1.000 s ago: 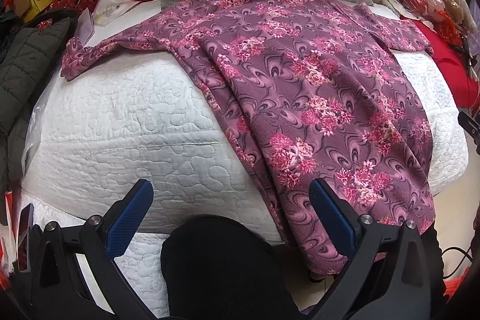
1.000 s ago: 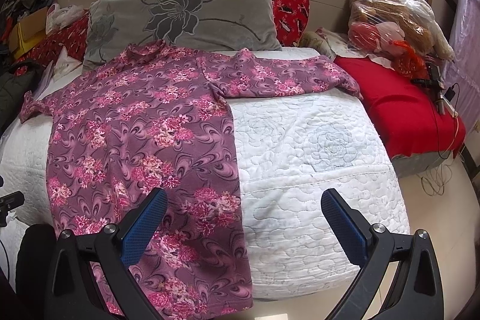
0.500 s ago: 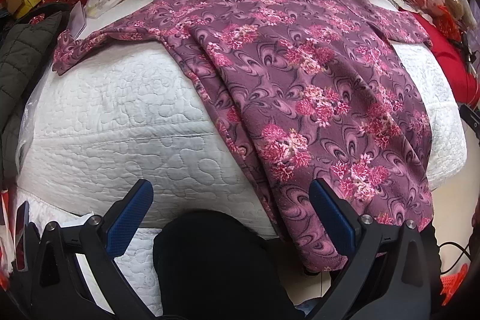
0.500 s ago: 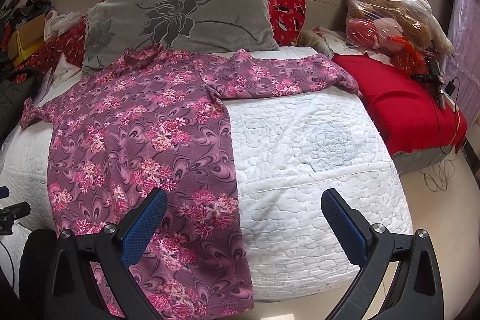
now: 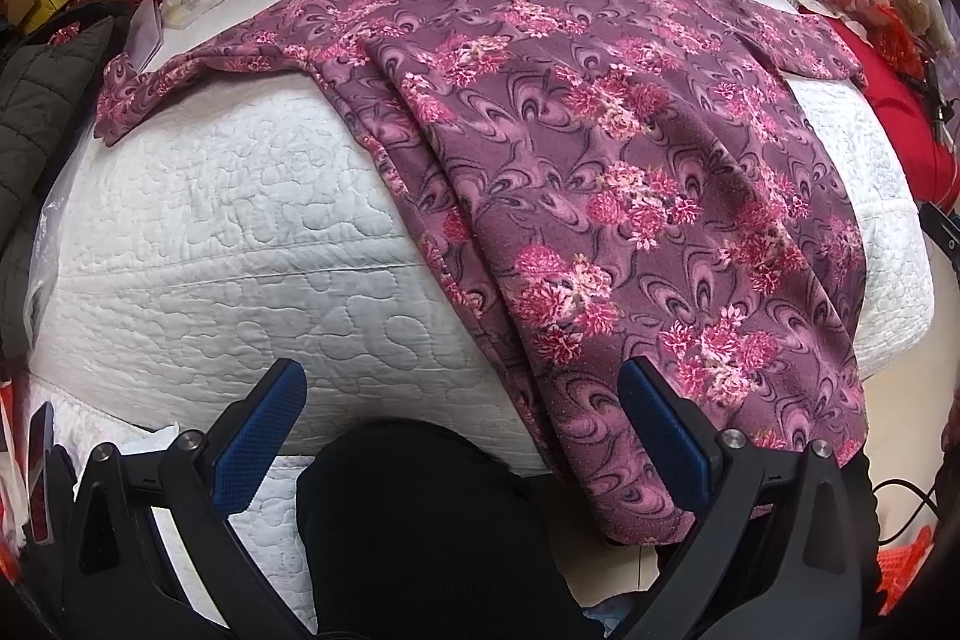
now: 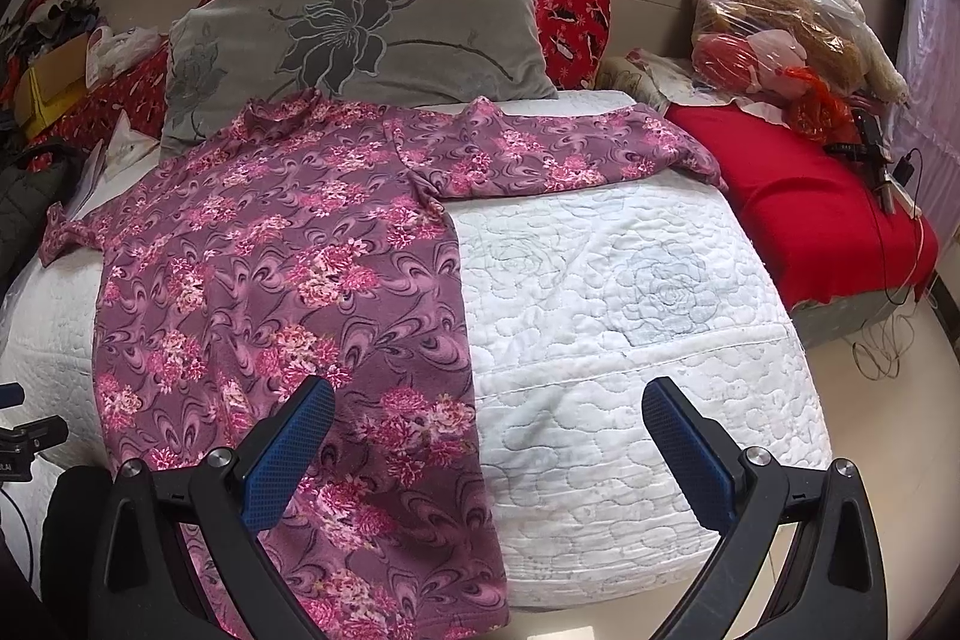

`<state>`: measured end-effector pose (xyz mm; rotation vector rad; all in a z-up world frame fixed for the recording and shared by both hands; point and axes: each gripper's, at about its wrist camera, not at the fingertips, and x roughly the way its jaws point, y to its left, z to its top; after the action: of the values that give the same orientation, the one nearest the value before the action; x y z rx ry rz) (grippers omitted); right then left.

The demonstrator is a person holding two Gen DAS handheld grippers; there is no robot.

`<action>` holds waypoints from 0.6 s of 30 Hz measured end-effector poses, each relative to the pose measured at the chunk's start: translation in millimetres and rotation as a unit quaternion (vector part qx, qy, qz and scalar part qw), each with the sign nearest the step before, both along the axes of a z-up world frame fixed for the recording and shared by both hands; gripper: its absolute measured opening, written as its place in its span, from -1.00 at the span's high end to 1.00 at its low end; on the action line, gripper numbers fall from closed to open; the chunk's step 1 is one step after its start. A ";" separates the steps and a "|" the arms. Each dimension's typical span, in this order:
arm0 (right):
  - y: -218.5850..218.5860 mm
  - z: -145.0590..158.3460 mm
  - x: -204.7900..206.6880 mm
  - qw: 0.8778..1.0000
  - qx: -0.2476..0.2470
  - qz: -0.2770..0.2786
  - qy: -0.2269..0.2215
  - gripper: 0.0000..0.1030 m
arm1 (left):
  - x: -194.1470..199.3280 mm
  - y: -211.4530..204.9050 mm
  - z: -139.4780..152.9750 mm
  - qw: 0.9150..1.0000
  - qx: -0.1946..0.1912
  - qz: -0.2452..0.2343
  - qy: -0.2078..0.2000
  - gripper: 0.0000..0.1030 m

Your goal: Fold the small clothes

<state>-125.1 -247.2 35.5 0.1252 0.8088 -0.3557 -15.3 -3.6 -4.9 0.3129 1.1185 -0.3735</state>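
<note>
One garment: a floral top [image 6: 282, 280], mauve with pink flower clusters, long-sleeved.
Where: spread flat on the white quilted bed [image 6: 630, 292], collar by the grey pillow [image 6: 372, 22], hem hanging over the near edge.
Handling: likely light, soft and limp; it should drape and slide.
Hold: pinch a sleeve cuff or a hem corner.
Left hand-held gripper [image 5: 462, 436]: spread, holding nothing.
Right hand-held gripper [image 6: 489, 451]: spread, holding nothing.

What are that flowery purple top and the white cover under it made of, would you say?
The floral top looks like a soft, matte knit or brushed fabric: it drapes limply over the bed's edge with gentle folds and no shine, though the fibre cannot be told. The white cover looks like quilted, padded cloth, perhaps cotton: stitched flower and cloud outlines puff its surface.
</note>
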 end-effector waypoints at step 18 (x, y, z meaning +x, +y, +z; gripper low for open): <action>-35.7 -67.7 -11.9 0.989 0.119 0.010 0.088 -0.62 | 28.6 9.9 -36.4 0.994 0.011 0.058 0.095 -1.00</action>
<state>-137.0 -282.9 -32.2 0.3114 1.0255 -0.2528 13.3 6.3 -41.4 0.2336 1.3214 -0.2918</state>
